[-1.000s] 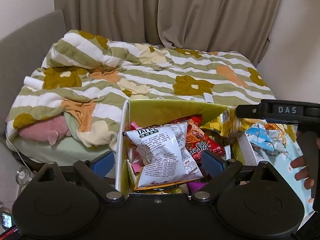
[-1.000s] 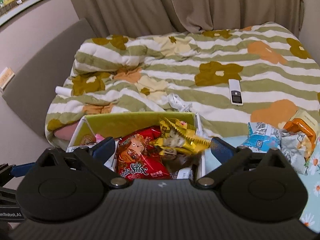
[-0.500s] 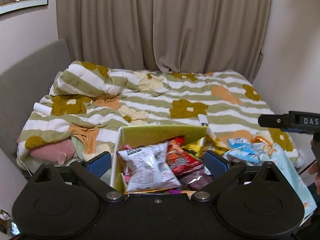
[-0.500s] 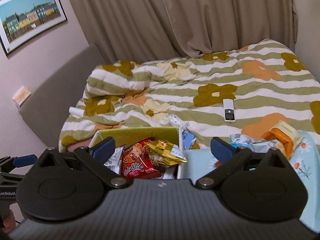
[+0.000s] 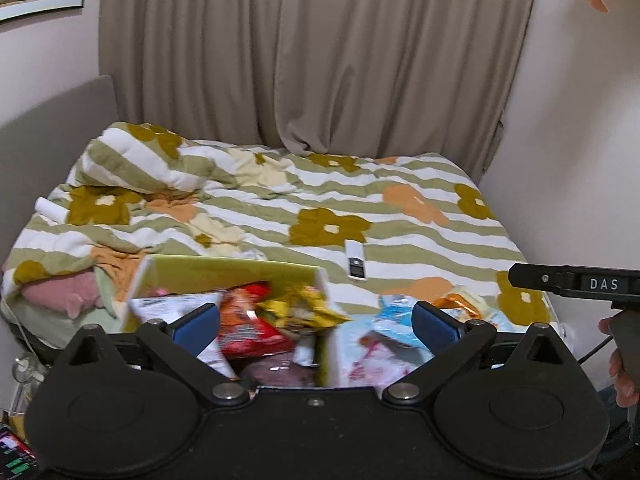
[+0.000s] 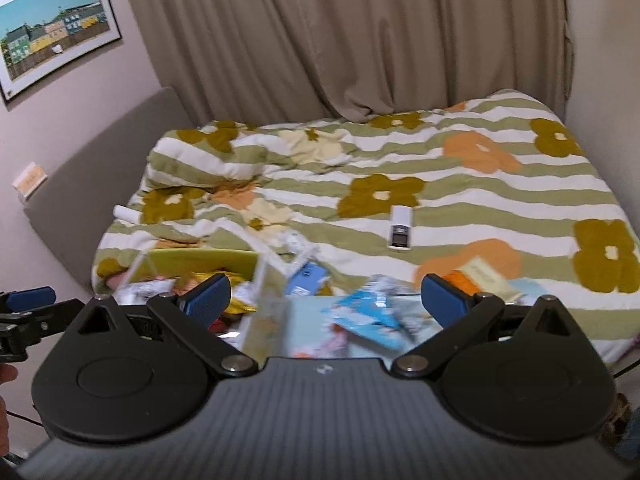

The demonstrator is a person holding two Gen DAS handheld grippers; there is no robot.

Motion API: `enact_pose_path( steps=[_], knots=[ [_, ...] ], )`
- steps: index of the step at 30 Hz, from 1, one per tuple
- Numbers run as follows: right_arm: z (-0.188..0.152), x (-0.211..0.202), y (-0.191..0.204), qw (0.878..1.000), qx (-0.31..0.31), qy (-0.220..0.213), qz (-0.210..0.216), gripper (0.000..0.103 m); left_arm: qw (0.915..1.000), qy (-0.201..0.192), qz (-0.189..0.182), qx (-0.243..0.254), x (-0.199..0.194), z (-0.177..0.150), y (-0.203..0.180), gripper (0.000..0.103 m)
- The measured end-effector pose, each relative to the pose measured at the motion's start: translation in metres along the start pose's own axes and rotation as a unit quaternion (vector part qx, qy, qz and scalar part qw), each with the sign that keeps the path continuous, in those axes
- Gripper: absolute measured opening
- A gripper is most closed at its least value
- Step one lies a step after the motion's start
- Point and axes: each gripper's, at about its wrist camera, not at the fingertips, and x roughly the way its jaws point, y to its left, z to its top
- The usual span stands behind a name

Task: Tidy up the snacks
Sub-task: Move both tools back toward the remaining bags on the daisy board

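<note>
Crinkly foil packets point(image 5: 260, 320), box point(image 5: 224, 270) seemingly cardboard.

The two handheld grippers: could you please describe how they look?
The left gripper and the right gripper look alike: matte black bodies with two round housings, black linkage arms on silver pivot bolts, and blue textured pads on the fingers. The right gripper's side bar reads "DAS" in white, and its body is ribbed.

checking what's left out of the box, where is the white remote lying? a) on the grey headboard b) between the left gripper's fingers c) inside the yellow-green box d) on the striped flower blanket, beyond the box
d: the white remote lies flat on the striped flower blanket, beyond and to the right of the yellow-green box, with nothing gripping it.
</note>
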Motion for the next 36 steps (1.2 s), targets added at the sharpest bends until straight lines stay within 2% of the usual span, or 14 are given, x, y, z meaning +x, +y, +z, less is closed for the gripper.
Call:
enact_pose_path(
  steps=[5, 11, 17, 21, 26, 32, 36],
  knots=[
    [0.008, 0.015, -0.055, 1.000, 0.011, 0.019, -0.004, 0.103, 0.9998, 0.017, -0.013, 0.004, 0.031, 0.004, -0.040, 0.103],
    [0.016, 0.046, -0.113, 0.999, 0.016, 0.044, -0.004, 0.103, 0.9985, 0.044, -0.011, 0.031, 0.082, 0.011, -0.084, 0.103],
    [0.019, 0.096, -0.161, 0.997, -0.005, 0.076, -0.002, 0.103, 0.9935, 0.085, 0.015, 0.074, 0.153, 0.016, -0.114, 0.103],
    [0.016, 0.136, -0.186, 0.995, -0.021, 0.101, 0.008, 0.103, 0.9872, 0.120, 0.030, 0.100, 0.208, 0.016, -0.123, 0.103],
    [0.011, 0.181, -0.204, 0.990, -0.032, 0.134, 0.023, 0.103, 0.9749, 0.176, 0.030, 0.133, 0.262, 0.010, -0.132, 0.102],
    [0.005, 0.223, -0.209, 0.983, -0.067, 0.166, 0.035, 0.103, 0.9580, 0.221, 0.042, 0.178, 0.308, -0.001, -0.140, 0.097],
    [0.002, 0.238, -0.214, 0.981, -0.060, 0.180, 0.050, 0.103, 0.9544, 0.236, 0.024, 0.182, 0.324, -0.004, -0.141, 0.097]
  ],
)
